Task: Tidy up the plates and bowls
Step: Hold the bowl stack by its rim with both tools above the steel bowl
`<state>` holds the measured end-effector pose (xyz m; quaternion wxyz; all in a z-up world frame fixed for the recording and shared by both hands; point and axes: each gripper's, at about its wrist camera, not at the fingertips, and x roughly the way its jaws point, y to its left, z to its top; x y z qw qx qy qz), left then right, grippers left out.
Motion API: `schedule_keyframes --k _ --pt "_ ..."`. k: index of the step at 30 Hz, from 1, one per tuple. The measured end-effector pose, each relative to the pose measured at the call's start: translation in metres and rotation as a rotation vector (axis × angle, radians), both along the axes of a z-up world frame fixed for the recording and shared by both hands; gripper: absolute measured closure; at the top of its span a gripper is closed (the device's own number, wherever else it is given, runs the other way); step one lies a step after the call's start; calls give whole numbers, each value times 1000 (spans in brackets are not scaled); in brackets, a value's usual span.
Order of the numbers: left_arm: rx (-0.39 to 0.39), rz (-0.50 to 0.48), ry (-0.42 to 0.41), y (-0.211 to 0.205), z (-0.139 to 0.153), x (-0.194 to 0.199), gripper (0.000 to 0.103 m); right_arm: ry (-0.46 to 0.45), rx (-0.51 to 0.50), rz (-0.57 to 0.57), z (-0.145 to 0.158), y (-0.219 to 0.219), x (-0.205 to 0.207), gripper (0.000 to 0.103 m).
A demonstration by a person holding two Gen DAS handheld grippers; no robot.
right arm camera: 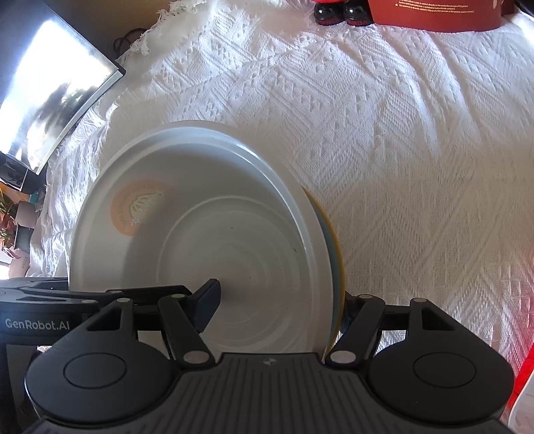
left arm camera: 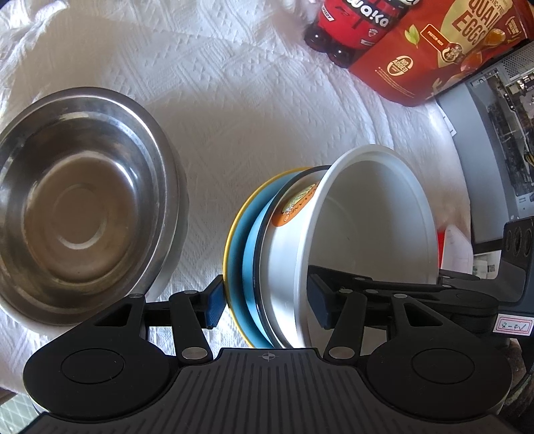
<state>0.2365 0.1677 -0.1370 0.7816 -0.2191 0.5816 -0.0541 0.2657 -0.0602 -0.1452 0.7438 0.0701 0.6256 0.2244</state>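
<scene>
White bowl [left arm camera: 363, 233], nested with blue plate [left arm camera: 248, 267] and yellow plate [left arm camera: 230, 240], stands on edge, clamped by both my grippers: left gripper [left arm camera: 267, 300] and right gripper [right arm camera: 280, 307] each bite rim, one pad inside bowl, one behind plates. Steel bowl [left arm camera: 80, 207] sits just beside, left. White tablecloth [right arm camera: 417, 150] open to right.

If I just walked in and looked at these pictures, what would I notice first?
You'd first see the white bowl tipped up on its side with a blue and yellow plate behind it, held between both grippers' fingers over the white lace tablecloth. To its left sits a big shiny steel bowl, and at the far edge a bright red quail eggs bag beside a red drink bottle.
</scene>
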Motion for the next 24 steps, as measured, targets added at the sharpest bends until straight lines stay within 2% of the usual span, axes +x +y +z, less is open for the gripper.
schedule_keyframes --k 2,5,24 --pt "8 -7 -2 0 -1 1 49 3 4 0 0 0 0 34" --pt "27 7 7 -1 -4 3 56 7 6 -4 0 -1 0 34" --pt "-59 -8 24 3 -11 9 45 34 31 -25 -3 -9 4 34"
